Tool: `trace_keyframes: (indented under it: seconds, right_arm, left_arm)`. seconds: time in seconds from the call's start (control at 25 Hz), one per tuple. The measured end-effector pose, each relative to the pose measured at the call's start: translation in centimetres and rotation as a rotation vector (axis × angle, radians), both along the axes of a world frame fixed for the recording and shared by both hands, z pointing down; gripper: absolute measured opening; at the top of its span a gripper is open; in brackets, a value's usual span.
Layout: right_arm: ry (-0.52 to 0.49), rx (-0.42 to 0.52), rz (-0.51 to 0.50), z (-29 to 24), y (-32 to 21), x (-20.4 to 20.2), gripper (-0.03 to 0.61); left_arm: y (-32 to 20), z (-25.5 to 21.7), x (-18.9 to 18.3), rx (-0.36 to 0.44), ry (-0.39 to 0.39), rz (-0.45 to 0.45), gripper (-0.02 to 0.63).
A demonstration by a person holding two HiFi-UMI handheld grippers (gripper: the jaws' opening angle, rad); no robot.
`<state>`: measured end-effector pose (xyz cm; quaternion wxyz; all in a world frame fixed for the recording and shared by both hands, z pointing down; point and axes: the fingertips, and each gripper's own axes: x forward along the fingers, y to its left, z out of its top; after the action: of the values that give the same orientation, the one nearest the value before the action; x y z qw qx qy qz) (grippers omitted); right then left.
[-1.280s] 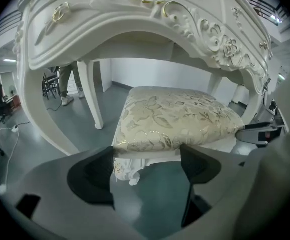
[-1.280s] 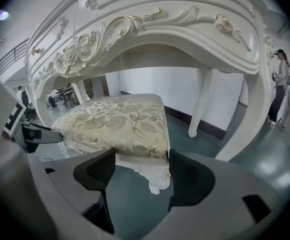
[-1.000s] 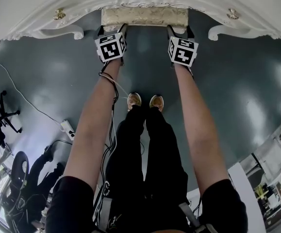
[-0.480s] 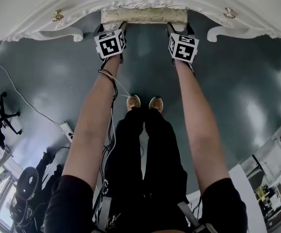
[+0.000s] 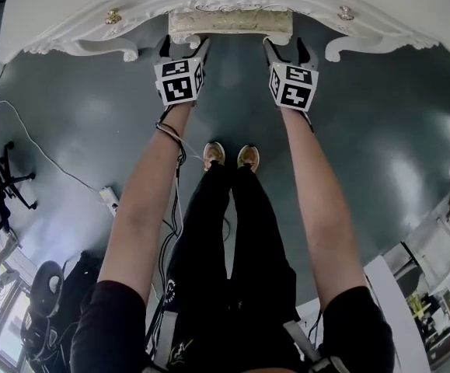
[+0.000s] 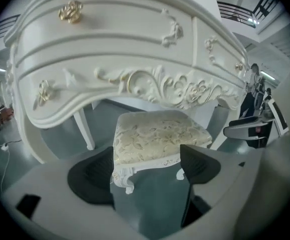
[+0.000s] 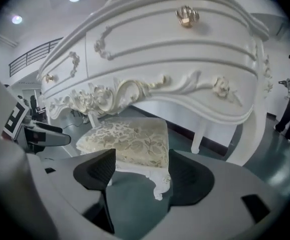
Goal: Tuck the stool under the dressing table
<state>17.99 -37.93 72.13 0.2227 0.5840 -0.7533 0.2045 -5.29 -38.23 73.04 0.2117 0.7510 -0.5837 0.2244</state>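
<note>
Stool was noted mostly beneath the dressing table, only its front edge left protruding. Left gripper and right gripper were held just before that edge, jaws wide, nothing clamped. Tucking was judged nearly finished; at most a final nudge remained.

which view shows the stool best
Left gripper view: the stool shows cushion, trim and front legs. Right gripper view hides one corner behind a jaw; head view shows only its front edge under the dressing table.
</note>
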Motion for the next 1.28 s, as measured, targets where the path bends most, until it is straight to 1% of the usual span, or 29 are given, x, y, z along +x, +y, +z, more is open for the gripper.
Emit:
trace_keyframes:
  seconds: [0.2,0.32,0.44,0.64,0.8,0.96,1.04,1.16,1.28]
  right_arm:
    - [0.006,0.082,-0.067,-8.1,3.1,-1.5,0.333]
    - [0.005,0.140,-0.109,-14.1,5.1,-2.2,0.327]
    - [0.009,0.210,-0.163,-20.6,7.1,-3.4,0.318]
    - [-0.032,0.312,-0.226,-32.7,11.5,-4.9,0.302]
    - [-0.051,0.399,-0.285,-42.8,14.7,-5.8,0.288]
    - [-0.066,0.493,-0.335,-51.4,17.7,-6.8,0.276]
    - [-0.057,0.527,-0.367,-54.6,19.5,-7.3,0.269]
    - [-0.065,0.589,-0.404,-59.0,21.3,-8.5,0.261]
    - [-0.091,0.641,-0.426,-62.7,22.4,-9.8,0.258]
  left_arm:
    - [3.0,-8.1,1.1,0.084,0.046,0.061,0.430]
    - [4.8,-14.2,1.7,0.148,0.064,0.110,0.428]
    - [6.9,-20.9,2.2,0.212,0.082,0.172,0.420]
    - [12.4,-32.8,3.4,0.312,0.070,0.302,0.413]
    - [15.5,-43.3,3.7,0.402,0.098,0.341,0.394]
    - [18.3,-52.6,3.1,0.515,0.074,0.400,0.379]
    - [19.9,-56.0,2.7,0.548,0.080,0.415,0.367]
    - [21.6,-59.6,2.6,0.572,0.096,0.449,0.349]
    - [22.7,-62.1,2.7,0.609,0.061,0.502,0.332]
